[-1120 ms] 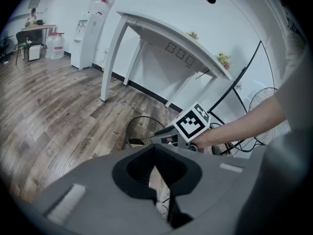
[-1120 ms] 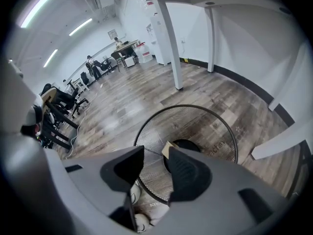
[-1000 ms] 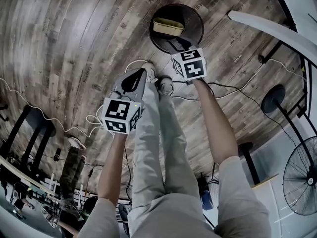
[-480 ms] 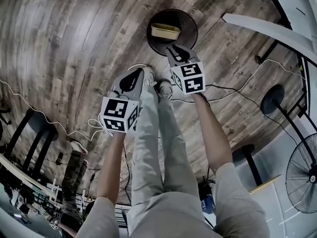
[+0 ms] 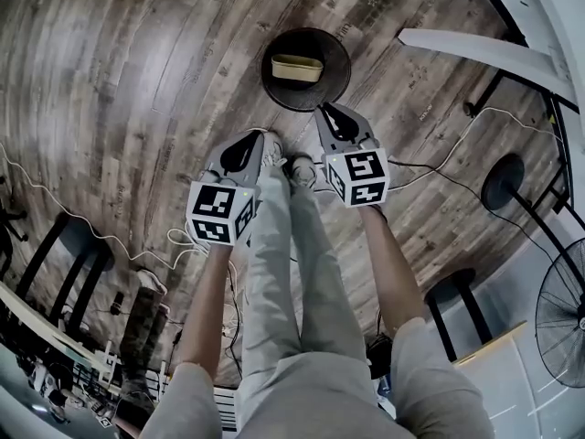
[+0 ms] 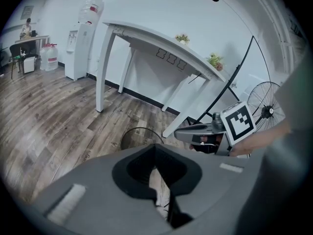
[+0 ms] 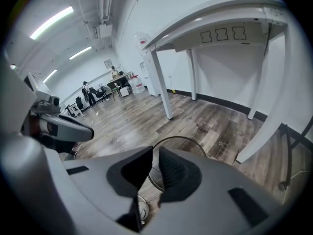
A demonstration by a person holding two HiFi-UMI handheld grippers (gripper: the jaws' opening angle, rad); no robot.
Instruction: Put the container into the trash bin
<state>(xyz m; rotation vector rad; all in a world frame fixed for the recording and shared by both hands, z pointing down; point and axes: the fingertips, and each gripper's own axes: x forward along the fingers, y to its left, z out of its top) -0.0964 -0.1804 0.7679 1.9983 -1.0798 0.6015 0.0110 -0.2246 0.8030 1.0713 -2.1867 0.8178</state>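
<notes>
The round black trash bin [image 5: 274, 85] stands on the wood floor ahead of the person's feet. A tan rectangular container [image 5: 297, 68] lies inside it. My right gripper [image 5: 331, 110] hangs above the bin's near right rim, clear of the container. Its jaws are closing with a narrow gap and nothing between them [image 7: 155, 153]. My left gripper [image 5: 259, 133] hovers over the left shoe, beside the bin, its jaws together and empty [image 6: 156, 148]. The bin's rim [image 7: 195, 143] shows beyond the right jaws, and its edge [image 6: 128, 136] shows past the left ones.
A white table [image 5: 475, 48] stretches along the right, with its legs [image 6: 102, 72] near the bin. A standing fan [image 5: 562, 323] and dark round bases [image 5: 503, 181] stand at the right. Cables [image 5: 430, 167] trail over the floor. Stools and clutter [image 5: 55, 254] fill the lower left.
My right gripper has lifted out of the bin and drawn back toward the person, its jaws narrowing. The container stays lying in the bin. The left gripper has barely moved.
</notes>
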